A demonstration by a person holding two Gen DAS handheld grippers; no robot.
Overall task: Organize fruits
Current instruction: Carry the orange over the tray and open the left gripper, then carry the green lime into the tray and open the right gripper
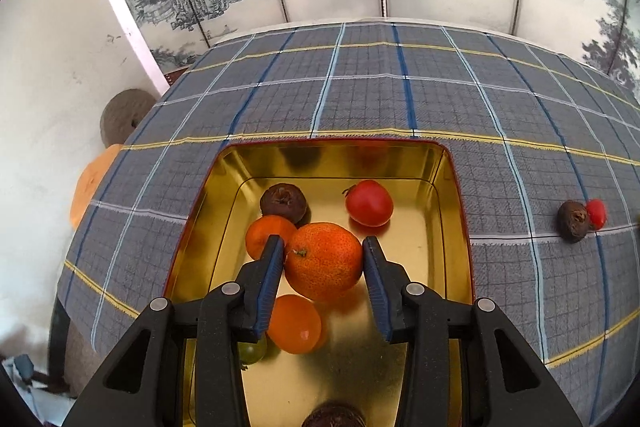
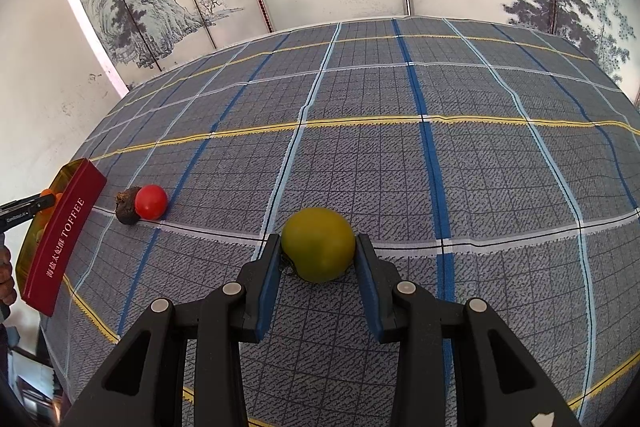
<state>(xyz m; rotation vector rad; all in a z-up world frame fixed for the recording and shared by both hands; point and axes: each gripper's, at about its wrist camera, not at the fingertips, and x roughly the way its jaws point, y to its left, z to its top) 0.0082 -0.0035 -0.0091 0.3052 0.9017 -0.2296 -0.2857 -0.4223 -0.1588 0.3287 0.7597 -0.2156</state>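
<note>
**Observer:** Where are the fruits, and which step are you on?

**Operator:** Most sit in the shallow gold-lined tin tray with the red outer wall (image 1: 454, 187). I'm holding the large dimpled orange with the green stem scar (image 1: 323, 261) over its floor, so I judge this as the placing step for my left side. Around it lie a smaller smooth orange (image 1: 264, 237), another round orange fruit (image 1: 295, 323) below it, a wrinkled dark brown fruit (image 1: 284, 202), a glossy red tomato-like fruit (image 1: 369, 203), and a pale green grape (image 1: 252, 350) partly hidden by my finger.

**Observer:** And the fingers?

**Operator:** The left gripper (image 1: 323, 255) is spread about as wide as the orange, both blue pads pressed to its sides, so it has hold of it. The right gripper (image 2: 318, 247) is opened similarly, around a yellow-green round fruit (image 2: 318, 245) resting on the grey plaid tablecloth (image 2: 440, 167). The pads look flush against it, though I can't tell whether they're squeezing.

**Observer:** Next?

**Operator:** I'd say lower the orange into bare floor, clear of its neighbours, then part the fingers. My right needs a firm grip before lifting toward the tray, well off to its left. A small red fruit (image 2: 151, 201) touching another dark wrinkled fruit (image 2: 127, 207) waits on the cloth near the tray.
</note>
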